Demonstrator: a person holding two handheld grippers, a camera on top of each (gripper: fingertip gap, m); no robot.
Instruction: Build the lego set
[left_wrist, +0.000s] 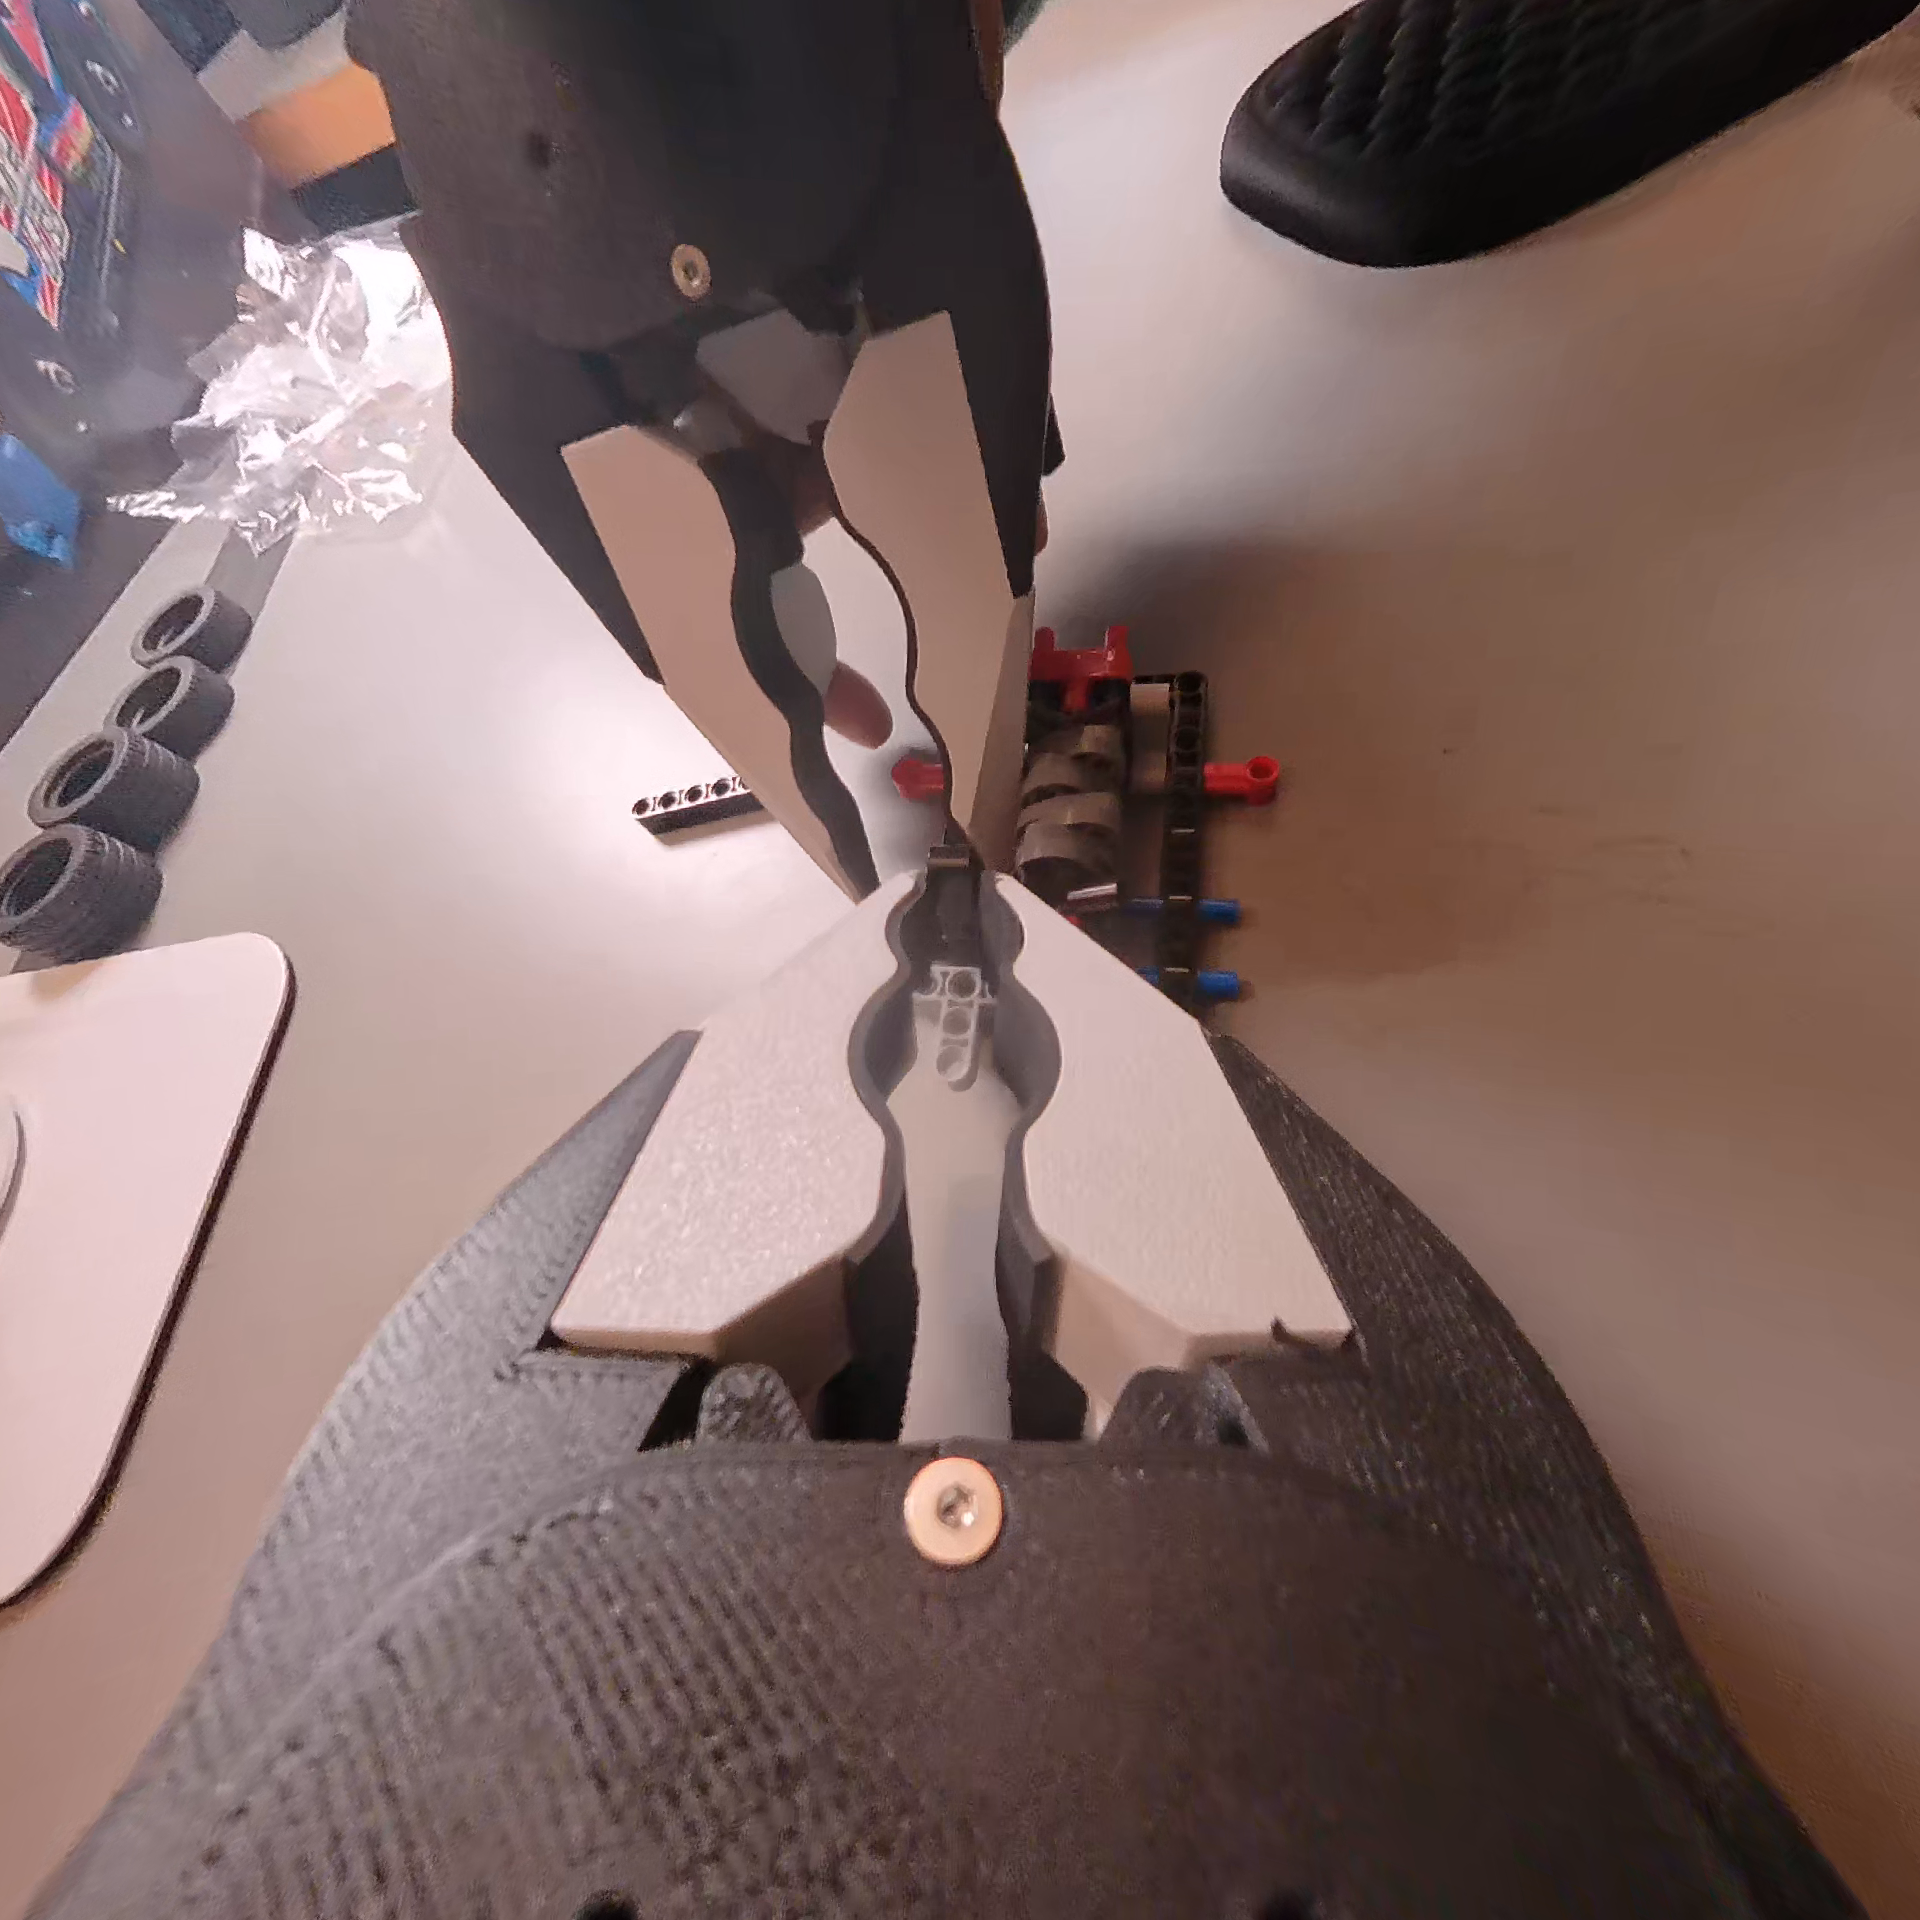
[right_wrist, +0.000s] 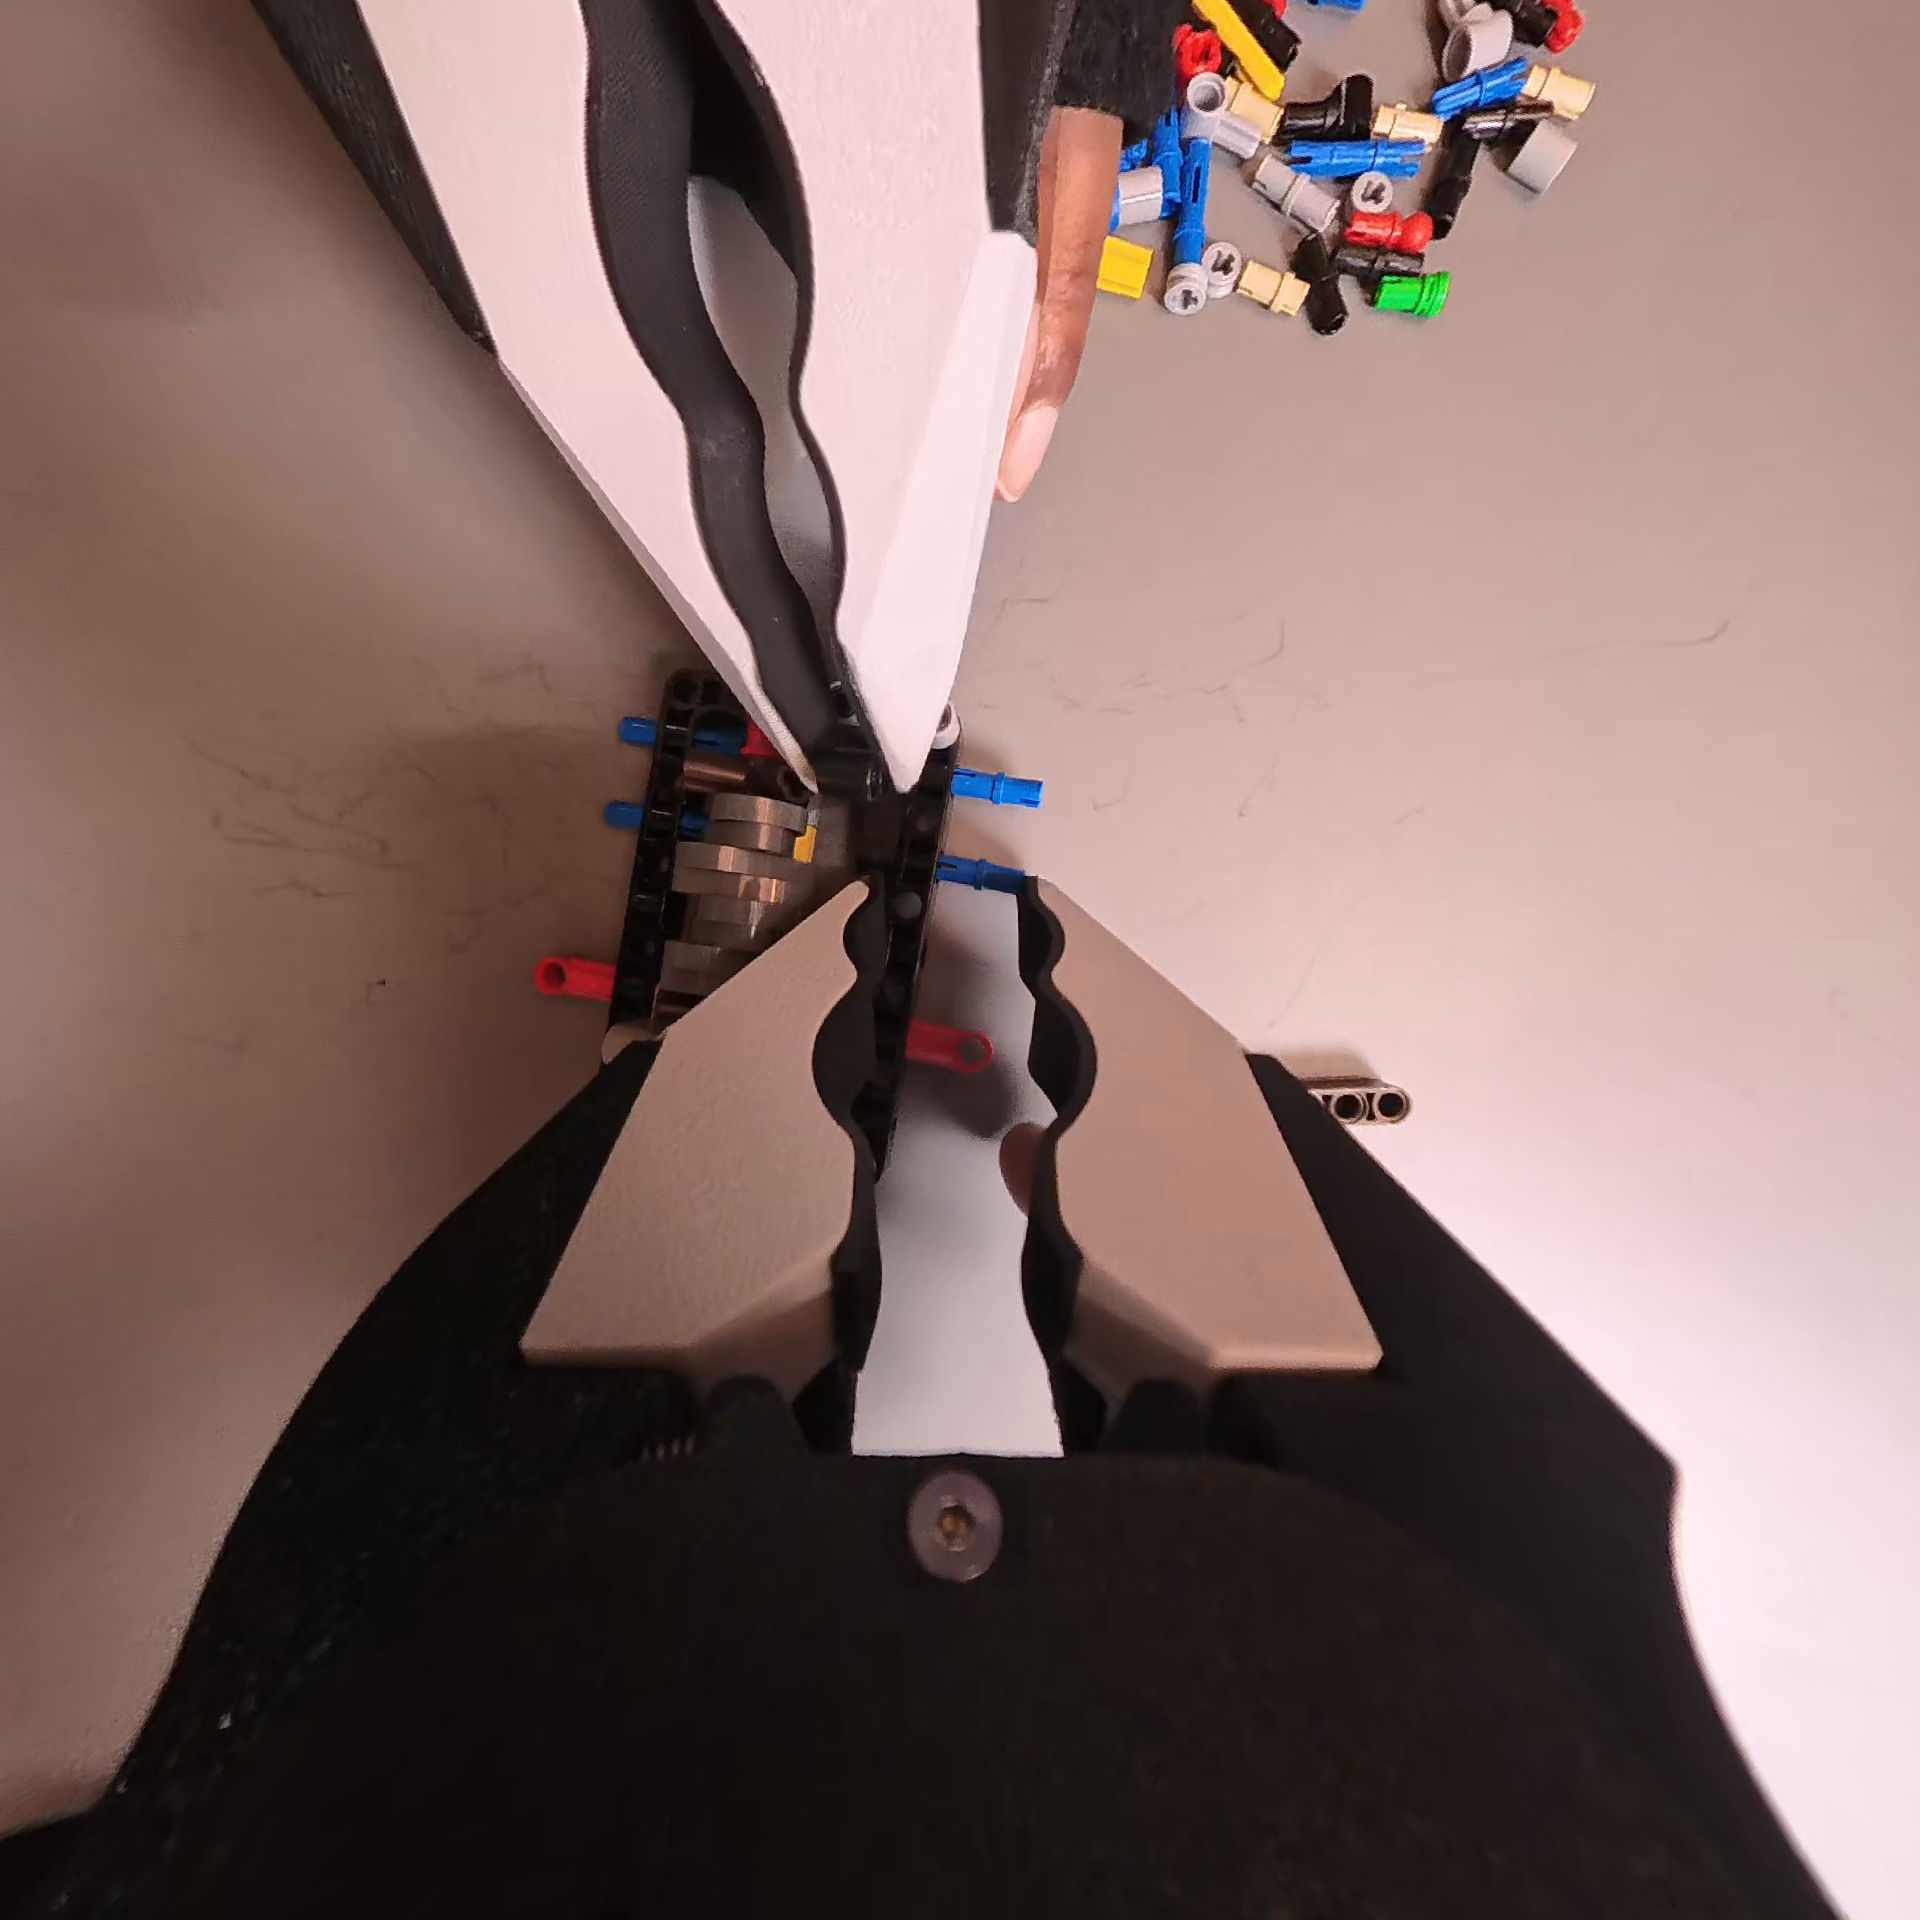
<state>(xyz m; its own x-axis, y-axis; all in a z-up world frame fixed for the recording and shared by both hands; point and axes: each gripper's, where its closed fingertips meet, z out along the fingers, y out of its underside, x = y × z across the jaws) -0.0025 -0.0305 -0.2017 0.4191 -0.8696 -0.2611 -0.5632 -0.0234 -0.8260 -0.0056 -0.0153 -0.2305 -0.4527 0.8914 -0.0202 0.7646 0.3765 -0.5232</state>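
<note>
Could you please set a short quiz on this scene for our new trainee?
1. True or false: four black rubber tyres lie in a row on the pale table.
2. Multiple choice: the left gripper is (A) wide open and empty, (B) shut on a small black plastic piece, (C) carrying a yellow brick.
3. Fill in: in the pile of loose small plastic connectors, only one piece is the colour ____.

Key: 1 true; 2 B; 3 green, the green connector at the pile's near edge.
</note>
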